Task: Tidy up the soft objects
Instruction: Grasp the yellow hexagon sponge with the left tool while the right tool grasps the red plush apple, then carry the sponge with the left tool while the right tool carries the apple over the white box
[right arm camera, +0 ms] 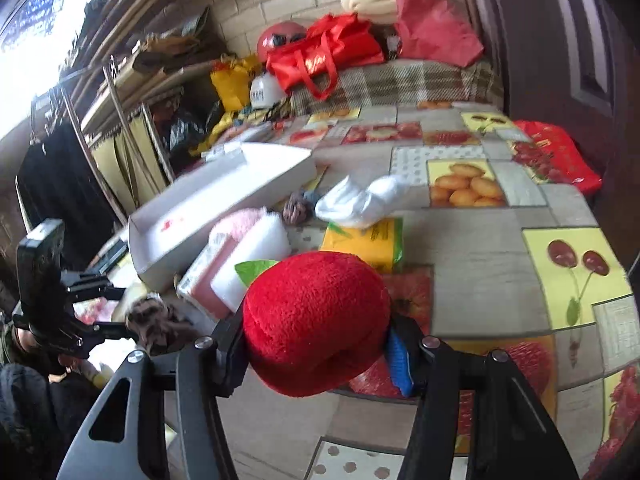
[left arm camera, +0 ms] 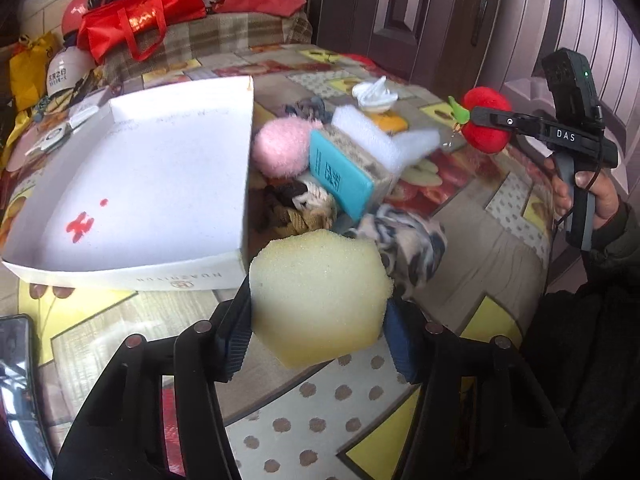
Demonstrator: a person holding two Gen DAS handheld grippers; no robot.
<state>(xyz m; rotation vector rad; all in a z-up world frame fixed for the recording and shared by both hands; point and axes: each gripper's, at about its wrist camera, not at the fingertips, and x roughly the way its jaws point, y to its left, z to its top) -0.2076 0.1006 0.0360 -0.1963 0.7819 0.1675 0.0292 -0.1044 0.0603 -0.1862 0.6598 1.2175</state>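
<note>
My left gripper [left arm camera: 318,316] is shut on a pale yellow sponge [left arm camera: 320,298], held above the table just right of the white box's near corner. The white shallow box [left arm camera: 132,184] is open, its floor bare but for red marks. My right gripper [right arm camera: 316,344] is shut on a red plush apple [right arm camera: 316,322] with a green leaf; it also shows in the left wrist view [left arm camera: 486,120], held in the air right of the pile. The pile beside the box holds a pink pompom [left arm camera: 280,152], a white foam piece [left arm camera: 380,140], a teal-edged packet [left arm camera: 340,174] and a grey-white fabric bundle [left arm camera: 408,248].
A fruit-print cloth covers the table [right arm camera: 472,248]. White socks [right arm camera: 360,198] and a yellow packet [right arm camera: 368,240] lie behind the pile. Red bags [right arm camera: 332,54] and a helmet [right arm camera: 280,38] sit on a plaid surface beyond. A phone [left arm camera: 14,376] lies at the table's left edge.
</note>
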